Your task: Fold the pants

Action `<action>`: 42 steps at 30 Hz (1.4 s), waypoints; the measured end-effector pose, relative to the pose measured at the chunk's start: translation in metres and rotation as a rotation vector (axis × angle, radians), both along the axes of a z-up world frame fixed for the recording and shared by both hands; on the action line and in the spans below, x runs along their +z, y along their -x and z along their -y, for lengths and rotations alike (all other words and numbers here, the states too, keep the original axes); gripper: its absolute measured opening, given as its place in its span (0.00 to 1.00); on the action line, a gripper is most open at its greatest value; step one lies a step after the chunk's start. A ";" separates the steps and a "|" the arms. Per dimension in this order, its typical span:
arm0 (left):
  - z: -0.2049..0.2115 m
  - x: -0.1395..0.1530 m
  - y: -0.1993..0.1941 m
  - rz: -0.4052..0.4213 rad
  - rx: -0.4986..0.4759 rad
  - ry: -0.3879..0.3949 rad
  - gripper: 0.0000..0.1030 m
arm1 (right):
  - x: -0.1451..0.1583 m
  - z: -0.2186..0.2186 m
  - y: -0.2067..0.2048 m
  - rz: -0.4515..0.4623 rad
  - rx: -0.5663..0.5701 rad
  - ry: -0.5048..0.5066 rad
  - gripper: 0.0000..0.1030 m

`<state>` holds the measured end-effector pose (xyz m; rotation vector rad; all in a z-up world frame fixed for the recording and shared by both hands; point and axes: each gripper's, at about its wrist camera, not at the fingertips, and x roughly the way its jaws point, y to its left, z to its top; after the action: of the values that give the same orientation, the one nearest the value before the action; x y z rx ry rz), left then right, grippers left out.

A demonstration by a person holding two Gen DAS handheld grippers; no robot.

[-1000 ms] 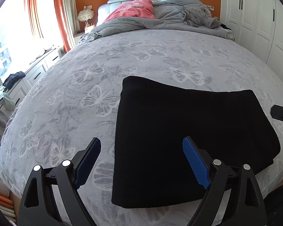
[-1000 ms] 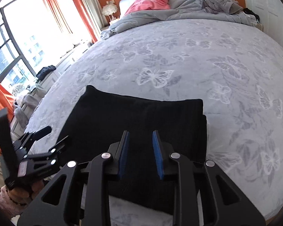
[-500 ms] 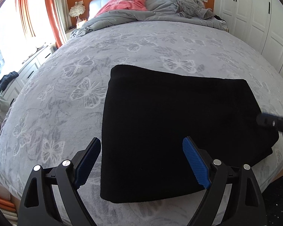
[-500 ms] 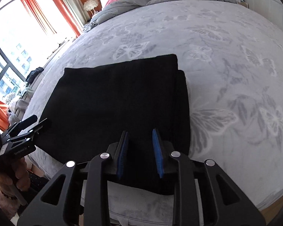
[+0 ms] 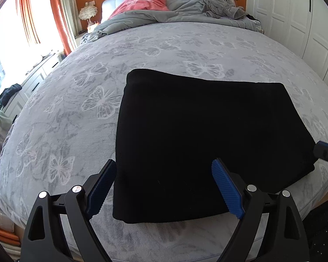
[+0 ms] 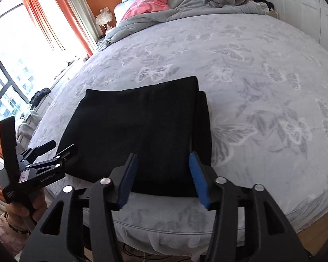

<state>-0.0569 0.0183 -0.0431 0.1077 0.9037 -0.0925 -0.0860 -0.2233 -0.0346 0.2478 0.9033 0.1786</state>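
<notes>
We see the folded black pants (image 5: 207, 135) lying flat on the bed (image 5: 142, 48) near its foot. Our left tongs (image 5: 164, 187) hang spread wide above their near edge; our right tongs (image 6: 163, 175) are opening over the near right corner, pinching nothing.

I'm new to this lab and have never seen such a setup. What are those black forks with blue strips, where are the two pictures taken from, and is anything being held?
There is no robot here. A person holds a hand tool in each hand, and each tool has a two-finger claw with blue pads and a wide-angle camera looking along its fingers. One picture looks past the left claw, the other past the right claw. The right view also shows the left tool in the person's hand.

On the bed lie black pants, already folded into a flat rectangle. Neither claw holds anything: the left is wide open, and the right is opening with nothing clamped between its pads.
</notes>
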 end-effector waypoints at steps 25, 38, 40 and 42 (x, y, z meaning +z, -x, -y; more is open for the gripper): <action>-0.051 -0.002 -0.014 -0.109 0.066 0.245 0.84 | -0.022 0.025 -0.021 -0.052 -0.066 -0.093 0.88; -0.056 -0.042 -0.051 -0.288 0.019 0.540 0.40 | -0.050 0.032 -0.037 -0.121 -0.033 -0.457 0.31; -0.057 -0.024 -0.040 -0.267 -0.003 0.551 0.35 | -0.034 0.030 -0.021 -0.100 -0.001 -0.486 0.31; -0.059 -0.008 -0.020 -0.274 -0.037 0.583 0.35 | -0.025 0.031 -0.002 -0.102 0.034 -0.491 0.33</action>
<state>-0.0373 0.0776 -0.0511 -0.4403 1.1145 -0.4082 -0.0843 -0.2540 -0.0596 0.7029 0.9558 0.4227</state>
